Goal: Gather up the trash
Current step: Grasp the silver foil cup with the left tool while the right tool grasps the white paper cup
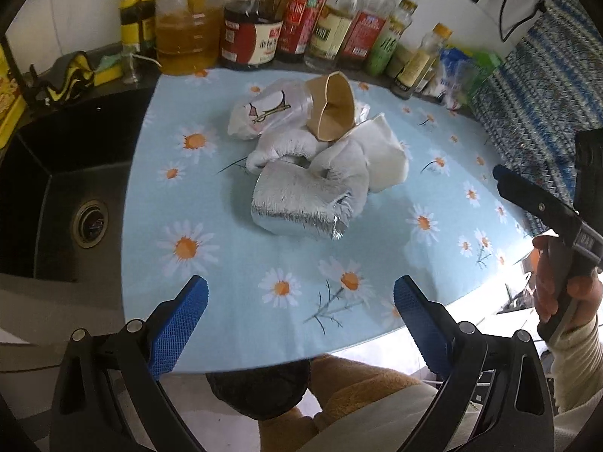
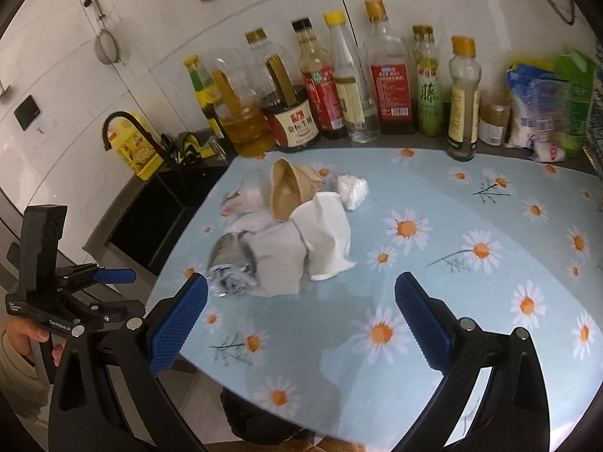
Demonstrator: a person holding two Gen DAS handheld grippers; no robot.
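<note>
The trash sits in one loose heap near the middle of the tabletop (image 1: 233, 339), on a pale blue cloth printed with daisies. With the crushed brown paper cup (image 1: 333, 111) as landmark: it lies on its side on top of the heap with its open mouth showing. Touching it on the sink side is a clear plastic bag (image 1: 264, 113) with a printed drawing. Just below it, toward the near edge, lie crumpled white paper towels (image 1: 286, 148), and nearer still a silver foil pouch (image 1: 297, 207), flattened and creased, touching the towels. On the other side of the cup, leaning against it, is a squashed white paper cup (image 1: 384, 158). In the right wrist view a small white crumpled wad (image 2: 352, 188) lies just beside the brown cup on its far side.

Behind the cup, along the wall, stands a row of oil and sauce bottles (image 2: 324, 90). A black sink (image 1: 56, 188) is beside the tabletop, well apart from the cup.

The left tool (image 1: 301, 324) hovers over the near edge of the tabletop, its blue-padded fingers spread wide with nothing between them. The right tool (image 2: 301, 320) is likewise wide apart and empty, over the cloth just short of the foil pouch. Neither touches the heap. A hand (image 1: 565, 286) in a cream sleeve grips the right tool's handle
</note>
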